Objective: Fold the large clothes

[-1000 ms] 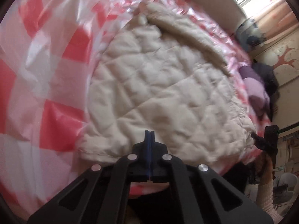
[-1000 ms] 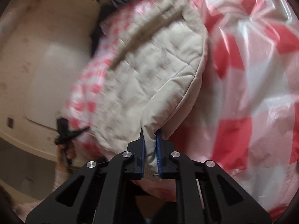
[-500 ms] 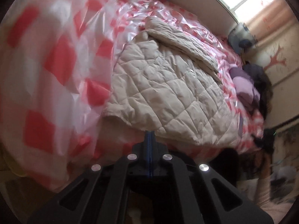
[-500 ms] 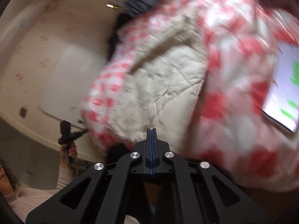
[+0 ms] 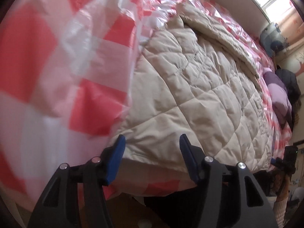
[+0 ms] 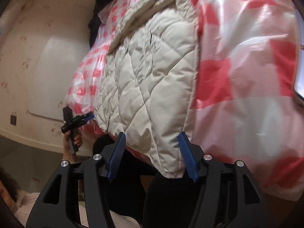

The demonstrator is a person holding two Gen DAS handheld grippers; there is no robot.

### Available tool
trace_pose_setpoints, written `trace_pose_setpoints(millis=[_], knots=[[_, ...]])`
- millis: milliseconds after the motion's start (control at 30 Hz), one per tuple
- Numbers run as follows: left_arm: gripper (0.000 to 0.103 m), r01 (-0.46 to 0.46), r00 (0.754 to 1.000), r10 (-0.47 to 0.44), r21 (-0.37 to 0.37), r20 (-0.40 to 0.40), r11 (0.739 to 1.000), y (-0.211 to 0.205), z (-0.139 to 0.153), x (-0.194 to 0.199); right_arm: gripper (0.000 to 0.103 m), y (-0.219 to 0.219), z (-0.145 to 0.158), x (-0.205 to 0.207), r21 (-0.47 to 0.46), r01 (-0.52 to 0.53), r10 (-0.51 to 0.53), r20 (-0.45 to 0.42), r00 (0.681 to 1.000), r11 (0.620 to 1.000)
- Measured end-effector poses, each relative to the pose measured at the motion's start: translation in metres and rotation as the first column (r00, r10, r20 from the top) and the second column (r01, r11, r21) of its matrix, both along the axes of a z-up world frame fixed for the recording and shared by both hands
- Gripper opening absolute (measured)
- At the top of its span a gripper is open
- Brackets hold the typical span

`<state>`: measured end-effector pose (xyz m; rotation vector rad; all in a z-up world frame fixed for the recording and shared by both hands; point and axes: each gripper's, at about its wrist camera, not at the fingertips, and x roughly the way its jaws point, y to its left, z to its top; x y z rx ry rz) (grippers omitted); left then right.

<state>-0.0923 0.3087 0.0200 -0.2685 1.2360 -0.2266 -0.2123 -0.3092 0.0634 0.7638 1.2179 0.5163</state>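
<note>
A beige quilted coat [image 5: 199,87] lies spread on a bed covered with a red-and-white checked plastic sheet [image 5: 62,60]. My left gripper [image 5: 152,150] is at the coat's near hem, its jaws opening, with the hem edge between the blue fingers [image 5: 117,152] and no pad pressing on it. In the right wrist view the coat [image 6: 152,72] hangs its near corner over the bed edge. My right gripper [image 6: 152,150] straddles that corner, jaws opening, and the fabric lies loose beside the right pad. The left gripper [image 6: 87,117] shows farther along the hem in a hand.
Purple clothes [image 5: 279,98] and a dark garment [image 5: 288,79] are piled at the far end of the bed near a window. A lit screen [image 6: 299,72] lies on the sheet at the right. The person's dark trousers [image 6: 167,199] stand against the bed edge.
A second ago the right gripper was shut on the coat's corner and the left was shut at the hem. Both let go and drew back, and now stand open around the hem.
</note>
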Motion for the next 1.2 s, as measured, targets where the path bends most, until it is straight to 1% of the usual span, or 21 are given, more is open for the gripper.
trace_pose_setpoints(millis=[33, 100, 167, 267, 333, 400, 467, 500, 533, 567, 633, 667, 700, 733, 800, 900, 967, 1067, 1133, 1167, 1200], knots=[[0.065, -0.01, 1.0, 0.01, 0.018, 0.0, 1.0, 0.001, -0.002, -0.001, 0.055, 0.004, -0.002, 0.003, -0.004, -0.003, 0.003, -0.002, 1.0, 1.0], [0.065, -0.003, 1.0, 0.004, 0.051, -0.027, 0.999, -0.001, -0.011, 0.002, 0.055, 0.009, -0.009, 0.008, 0.005, 0.003, -0.003, -0.007, 1.0, 1.0], [0.065, -0.008, 0.999, 0.011, 0.08, -0.041, 0.997, -0.005, -0.015, 0.003, 0.05, 0.009, -0.011, 0.006, 0.015, 0.018, -0.018, -0.002, 1.0, 1.0], [0.067, -0.03, 0.999, 0.033, 0.086, -0.032, 0.996, -0.007, -0.005, -0.004, 0.048, 0.002, -0.002, -0.006, -0.011, 0.045, -0.045, 0.01, 0.999, 0.999], [0.073, -0.037, 0.999, 0.039, 0.105, -0.016, 0.994, -0.004, -0.002, -0.01, 0.048, -0.003, 0.004, -0.013, -0.065, 0.044, -0.044, 0.01, 0.999, 0.997], [0.074, -0.08, 0.996, 0.083, 0.089, -0.031, 0.993, 0.006, -0.011, -0.004, 0.048, -0.003, -0.002, -0.011, -0.039, 0.03, -0.03, -0.006, 1.0, 0.999], [0.075, -0.13, 0.99, 0.131, 0.031, -0.056, 0.991, 0.013, -0.026, 0.008, 0.048, 0.013, -0.014, 0.002, -0.025, -0.015, 0.015, -0.02, 1.0, 1.0], [0.075, -0.15, 0.986, 0.15, 0.007, -0.067, 0.989, 0.014, -0.034, 0.014, 0.033, 0.018, -0.017, 0.006, -0.045, -0.029, 0.029, -0.017, 0.999, 0.999], [0.071, -0.166, 0.984, 0.165, -0.008, -0.065, 0.986, 0.012, -0.039, 0.017, 0.02, 0.024, -0.017, 0.01, -0.057, -0.033, 0.033, -0.006, 0.999, 0.998], [0.044, -0.176, 0.983, 0.175, -0.026, -0.051, 0.984, 0.011, -0.039, 0.018, 0.014, 0.027, -0.017, 0.012, -0.046, -0.026, 0.026, 0.006, 1.0, 0.999], [0.018, -0.154, 0.988, 0.152, -0.07, -0.028, 0.986, 0.006, -0.029, 0.014, 0.011, 0.031, -0.006, 0.01, -0.018, -0.005, 0.006, 0.069, 0.998, 1.0], [0.015, -0.14, 0.99, 0.14, -0.08, -0.009, 0.987, 0.003, -0.021, 0.011, 0.01, 0.031, 0.0, 0.008, 0.0, 0.011, -0.011, 0.093, 0.996, 1.0], [0.014, -0.134, 0.991, 0.134, -0.096, 0.002, 0.986, 0.002, -0.015, 0.007, 0.009, 0.026, 0.009, 0.005, 0.045, 0.04, -0.045, 0.129, 0.991, 0.998], [0.013, -0.127, 0.991, 0.13, -0.15, 0.011, 0.981, 0.002, -0.005, 0.001, 0.009, 0.022, 0.016, 0.002, 0.079, 0.059, -0.07, 0.154, 0.986, 0.995], [0.013, -0.099, 0.993, 0.11, -0.207, 0.039, 0.973, -0.002, 0.018, -0.012, 0.008, 0.012, 0.038, -0.003, 0.144, 0.089, -0.12, 0.222, 0.968, 0.986], [0.012, -0.028, 0.994, 0.052, -0.23, 0.095, 0.973, -0.016, 0.054, -0.031, 0.008, -0.001, 0.07, -0.011, 0.19, 0.104, -0.158, 0.298, 0.941, 0.976], [0.012, 0.029, 0.99, 0.001, -0.209, 0.141, 0.977, -0.029, 0.085, -0.048, 0.008, -0.013, 0.093, -0.019, 0.209, 0.105, -0.173, 0.342, 0.924, 0.972], [0.012, 0.081, 0.985, -0.048, -0.2, 0.166, 0.976, -0.039, 0.114, -0.078, 0.008, -0.029, 0.115, -0.04, 0.224, 0.099, -0.179, 0.374, 0.91, 0.97], [0.012, 0.095, 0.988, -0.069, -0.193, 0.138, 0.977, -0.038, 0.113, -0.096, 0.008, -0.041, 0.123, -0.062, 0.209, 0.086, -0.162, 0.38, 0.911, 0.974], [0.014, 0.109, 0.99, -0.091, -0.173, 0.109, 0.979, -0.037, 0.106, -0.105, 0.009, -0.044, 0.121, -0.073, 0.184, 0.059, -0.123, 0.361, 0.924, 0.981], [0.016, 0.139, 0.989, -0.13, -0.144, 0.073, 0.98, -0.037, 0.094, -0.113, 0.011, -0.044, 0.114, -0.081, 0.127, 0.037, -0.077, 0.327, 0.942, 0.991]])
